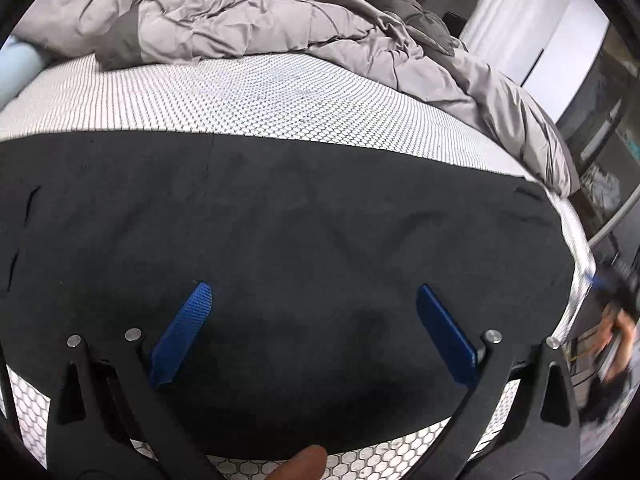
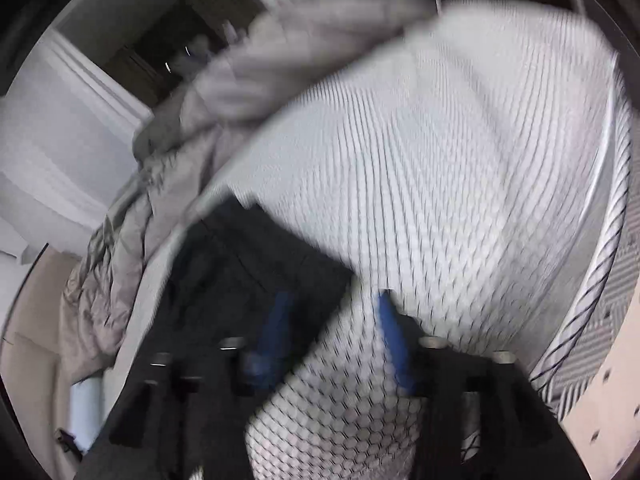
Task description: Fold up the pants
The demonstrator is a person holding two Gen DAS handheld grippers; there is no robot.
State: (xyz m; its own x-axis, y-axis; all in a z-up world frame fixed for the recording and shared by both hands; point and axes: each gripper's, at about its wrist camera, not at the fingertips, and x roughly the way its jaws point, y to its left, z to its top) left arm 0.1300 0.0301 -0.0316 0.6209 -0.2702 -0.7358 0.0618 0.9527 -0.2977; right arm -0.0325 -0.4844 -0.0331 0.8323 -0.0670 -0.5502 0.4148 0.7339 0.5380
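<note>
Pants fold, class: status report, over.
Left gripper open above the pants. Right gripper open, blurred, at the pants' edge. Pants flat on mattress; comforter beyond, clear.

Place: a bedroom in a home.
Bed: a mattress (image 1: pixel 280 96) with a white cover printed in small dark hexagons fills most of both views.
Bedding: a rumpled grey duvet (image 1: pixel 248 12) is heaped along the far side of the mattress, spilling over its right edge.
Pillow: a pale blue roll (image 1: pixel 16 68) lies at the mattress's far left edge.
Clothing: black pants (image 1: pixel 280 220) are spread flat on the mattress.
Walls: white panels (image 1: pixel 516 28), perhaps doors or curtains, stand beyond the bed.
Floor: a light patterned rug (image 2: pixel 608 392) shows beside the bed in the blurred right wrist view.
</note>
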